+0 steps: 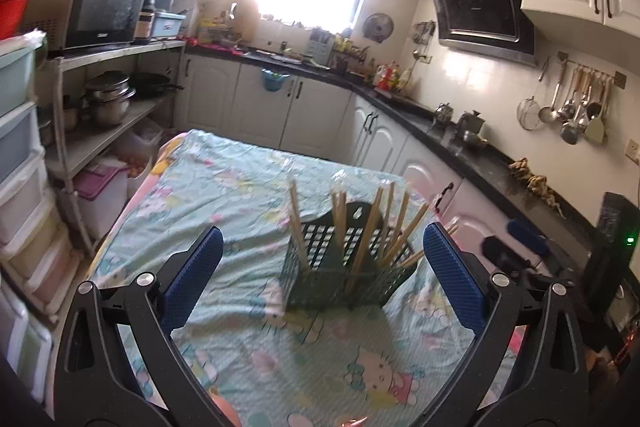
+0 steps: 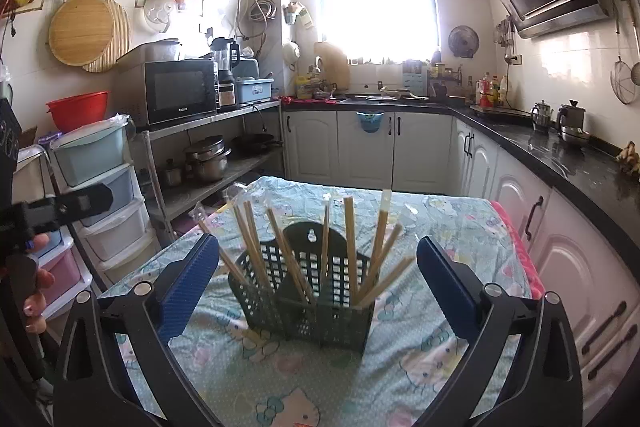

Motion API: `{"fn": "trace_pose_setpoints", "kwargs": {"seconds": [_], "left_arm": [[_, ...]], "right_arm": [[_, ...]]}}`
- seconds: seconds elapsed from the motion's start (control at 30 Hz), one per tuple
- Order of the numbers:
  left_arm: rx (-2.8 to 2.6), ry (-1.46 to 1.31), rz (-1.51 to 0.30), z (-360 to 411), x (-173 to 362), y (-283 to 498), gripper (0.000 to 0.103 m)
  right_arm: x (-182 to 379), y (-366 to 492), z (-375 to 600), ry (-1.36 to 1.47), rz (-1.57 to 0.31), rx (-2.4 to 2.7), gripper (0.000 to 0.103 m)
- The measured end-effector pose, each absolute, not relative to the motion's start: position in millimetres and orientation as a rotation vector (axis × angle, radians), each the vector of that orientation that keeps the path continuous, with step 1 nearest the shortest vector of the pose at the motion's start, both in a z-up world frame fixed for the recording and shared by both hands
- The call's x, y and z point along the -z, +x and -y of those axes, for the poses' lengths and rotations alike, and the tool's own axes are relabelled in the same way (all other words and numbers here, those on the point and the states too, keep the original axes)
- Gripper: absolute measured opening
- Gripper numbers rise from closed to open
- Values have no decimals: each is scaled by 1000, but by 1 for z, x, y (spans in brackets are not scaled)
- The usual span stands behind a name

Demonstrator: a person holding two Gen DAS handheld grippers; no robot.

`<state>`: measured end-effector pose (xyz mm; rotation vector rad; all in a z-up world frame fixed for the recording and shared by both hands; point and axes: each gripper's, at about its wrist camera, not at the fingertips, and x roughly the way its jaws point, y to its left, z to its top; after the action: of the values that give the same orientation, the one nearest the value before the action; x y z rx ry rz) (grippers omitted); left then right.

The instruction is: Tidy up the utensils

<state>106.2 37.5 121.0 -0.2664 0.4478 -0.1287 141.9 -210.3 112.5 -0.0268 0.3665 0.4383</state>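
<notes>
- Left gripper (image 1: pixel 323 267): lower frame, jaws spread wide, nothing btwn; blue ribbed pads on black arms.
- Basket (image 1: pixel 320 267): dark green plastic lattice, boxy, centre frame, standing on the tablecloth (image 1: pixel 240 187), a thin cartoon-print fabric.
- Chopsticks (image 1: pixel 362 247): pale wood, thin, upright/fanned inside basket.
- Right gripper (image 2: pixel 318 277): lower frame, jaws spread wide, empty, same ribbed blue pads; basket just beyond.

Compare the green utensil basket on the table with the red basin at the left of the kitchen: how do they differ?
The green utensil basket has dark, boxy lattice walls; the red basin is bright, round and solid-sided. The basket stands on the patterned tablecloth; the basin sits atop the pastel drawer unit. The basket holds upright wooden chopsticks; the basin's contents cannot be seen. Both are open-topped.
</notes>
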Motion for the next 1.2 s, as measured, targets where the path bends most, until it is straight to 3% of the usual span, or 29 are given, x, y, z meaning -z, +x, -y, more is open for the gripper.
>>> {"fn": "trace_pose_setpoints", "kwargs": {"seconds": [0.63,1.2], "left_arm": [[27,-175,-540,-3,-56,56,92],[-7,-116,-416,21,-25,8,92]], "right_arm": [[-33,76,205,-103,-516,-399,97],[-20,19,242,-26,-224,-254,97]]}}
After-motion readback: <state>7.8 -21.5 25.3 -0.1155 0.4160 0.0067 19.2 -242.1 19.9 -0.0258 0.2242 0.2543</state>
